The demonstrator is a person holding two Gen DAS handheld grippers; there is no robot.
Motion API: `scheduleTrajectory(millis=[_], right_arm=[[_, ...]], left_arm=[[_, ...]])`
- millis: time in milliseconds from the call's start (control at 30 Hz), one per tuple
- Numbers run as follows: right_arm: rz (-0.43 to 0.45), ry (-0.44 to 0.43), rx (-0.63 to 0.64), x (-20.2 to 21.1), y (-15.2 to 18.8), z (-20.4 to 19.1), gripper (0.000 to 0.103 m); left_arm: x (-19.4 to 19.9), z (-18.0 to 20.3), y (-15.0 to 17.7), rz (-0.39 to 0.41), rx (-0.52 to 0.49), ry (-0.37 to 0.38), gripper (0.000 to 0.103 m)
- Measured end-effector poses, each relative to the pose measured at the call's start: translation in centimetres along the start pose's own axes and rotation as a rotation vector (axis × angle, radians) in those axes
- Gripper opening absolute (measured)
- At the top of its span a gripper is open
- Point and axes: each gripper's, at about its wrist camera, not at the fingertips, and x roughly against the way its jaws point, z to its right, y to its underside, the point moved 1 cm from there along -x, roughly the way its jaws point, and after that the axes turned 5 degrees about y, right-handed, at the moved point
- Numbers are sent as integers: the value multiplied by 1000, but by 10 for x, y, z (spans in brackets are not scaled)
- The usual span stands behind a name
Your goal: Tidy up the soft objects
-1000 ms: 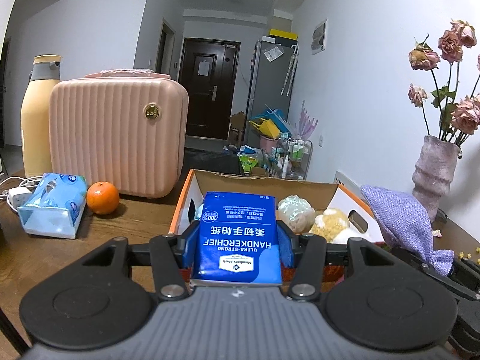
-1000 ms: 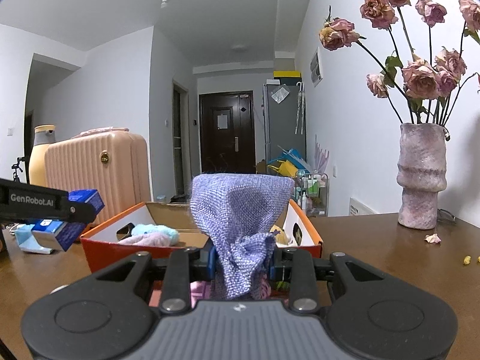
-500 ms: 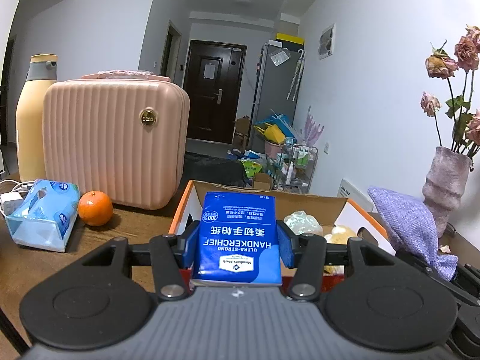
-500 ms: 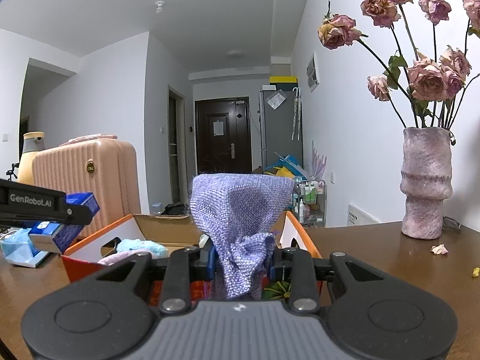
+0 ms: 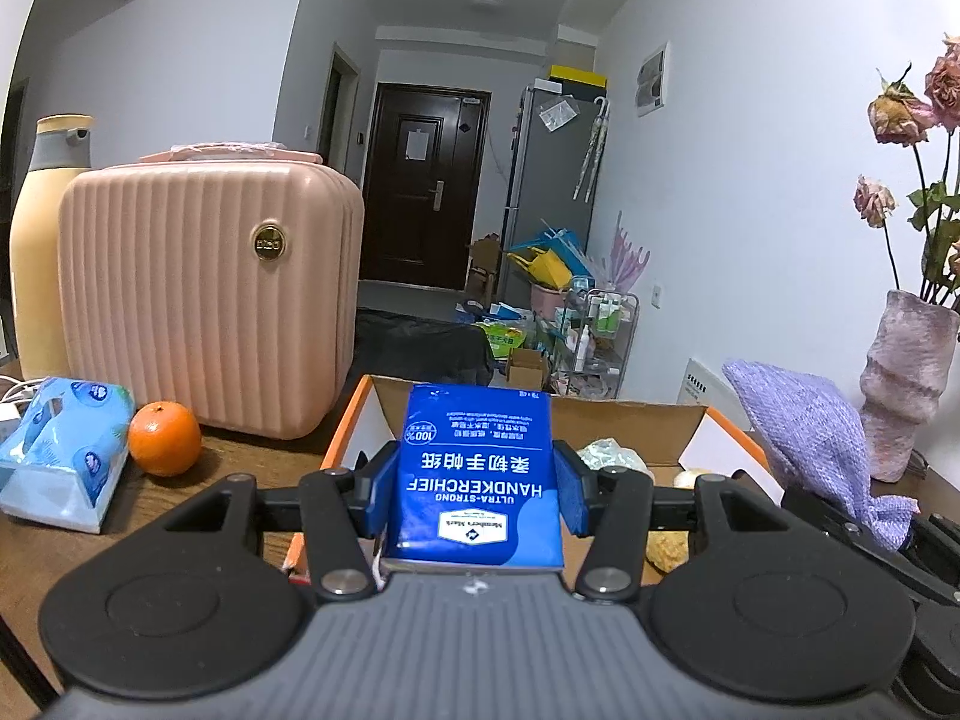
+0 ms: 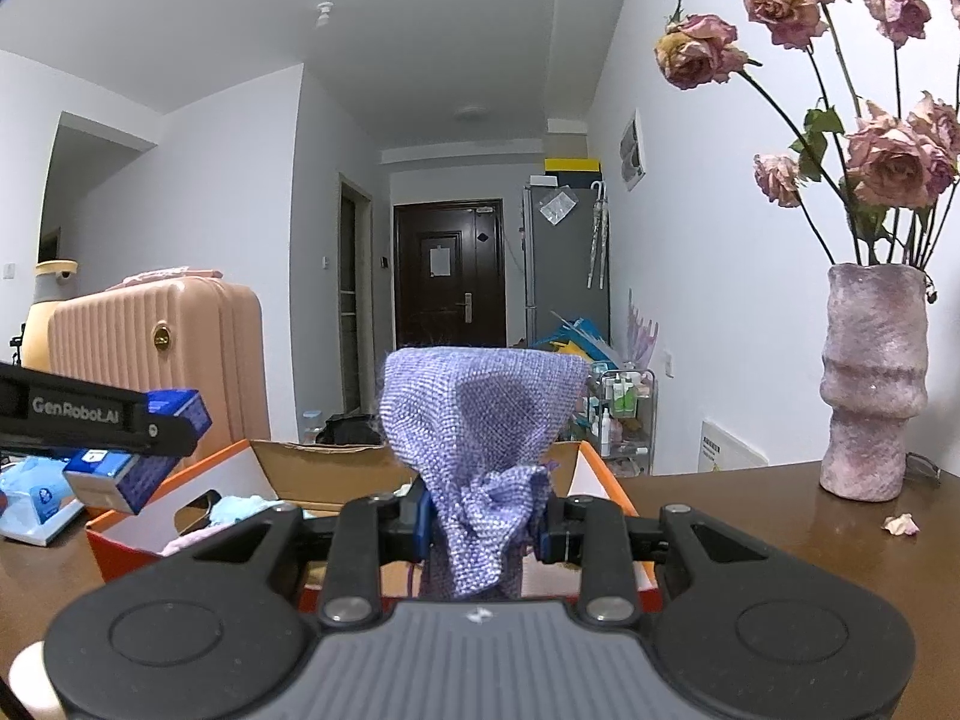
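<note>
Nearby, pink suitcase [image 5: 204,300], orange [image 5: 164,446], vase [image 6: 873,381]

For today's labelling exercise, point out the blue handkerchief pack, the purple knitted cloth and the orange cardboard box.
blue handkerchief pack [image 5: 477,480]: left wrist view, on its printed front face.
purple knitted cloth [image 6: 480,420]: right wrist view, on its spread upper part.
orange cardboard box [image 6: 129,552]: right wrist view, on its orange outer left wall.

blue handkerchief pack [image 5: 476,480]; lilac woven cloth [image 6: 480,438]; orange box [image 6: 138,546].
</note>
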Motion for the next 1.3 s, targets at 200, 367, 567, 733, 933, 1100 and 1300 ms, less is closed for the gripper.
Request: scheduleTrajectory(millis=[200, 367, 567, 733, 933, 1100, 1300], right_arm=[[4, -9, 14, -13, -2, -2, 29], [5, -14, 22, -23, -3, -2, 29], [5, -15, 29, -35, -4, -5, 29], [8, -16, 36, -42, -5, -6, 29], [2, -22, 43, -51, -5, -9, 30], [-5, -27, 50, -58, -6, -11, 30], [-20, -33, 61, -67, -8, -12, 30]], left_arm=[[-14, 2, -3, 0, -8, -3, 53], [-26, 5, -4, -1, -18, -3, 53], [-35, 7, -5, 0, -26, -7, 53], [-40, 11, -6, 2, -34, -11, 53], [-48, 12, -7, 2, -41, -15, 53], [-52, 16, -7, 2, -48, -20, 53], [-59, 16, -7, 2, -53, -31, 53]])
